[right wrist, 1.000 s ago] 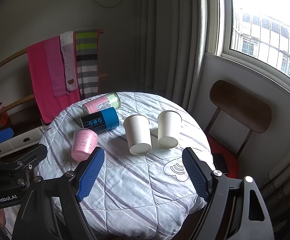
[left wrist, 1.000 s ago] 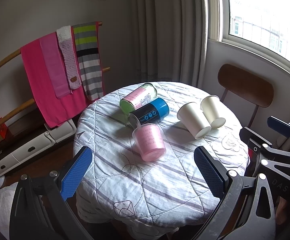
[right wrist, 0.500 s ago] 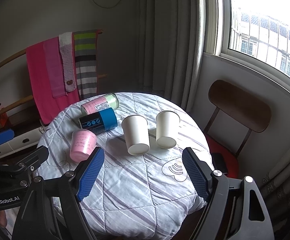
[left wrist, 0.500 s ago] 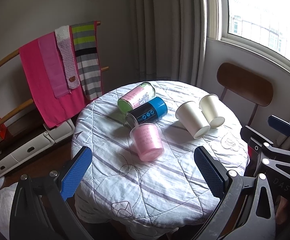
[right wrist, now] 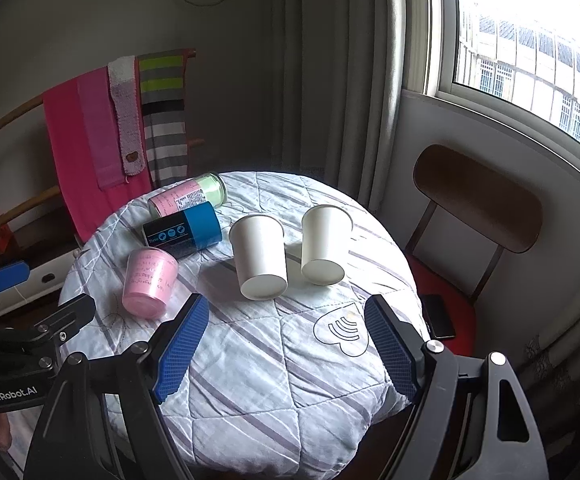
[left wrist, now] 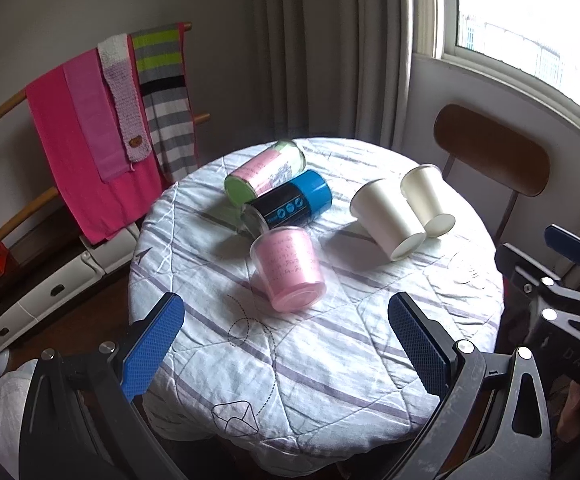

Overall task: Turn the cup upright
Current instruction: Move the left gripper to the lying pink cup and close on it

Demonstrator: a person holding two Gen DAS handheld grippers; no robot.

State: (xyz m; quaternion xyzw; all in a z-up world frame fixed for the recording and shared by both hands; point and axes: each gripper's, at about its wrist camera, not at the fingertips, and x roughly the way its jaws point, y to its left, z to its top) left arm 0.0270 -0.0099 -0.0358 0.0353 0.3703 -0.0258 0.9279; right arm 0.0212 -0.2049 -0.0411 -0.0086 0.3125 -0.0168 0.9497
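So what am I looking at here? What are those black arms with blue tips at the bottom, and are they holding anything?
Those are two hand-held grippers, not a robot: a person carries one in each hand. Each has a wide-angle camera looking forward between its two blue-padded fingers, so you get one picture per gripper.

The left gripper and the right gripper are both open and hold nothing. Each view also catches the other gripper at its edge.

Ahead is a round table with a striped quilted cloth. On it lie five cups: a pink cup, a blue and black cup, a green and pink cup, and two white paper cups. None stands upright with its mouth up. Beside the table is a wooden chair.
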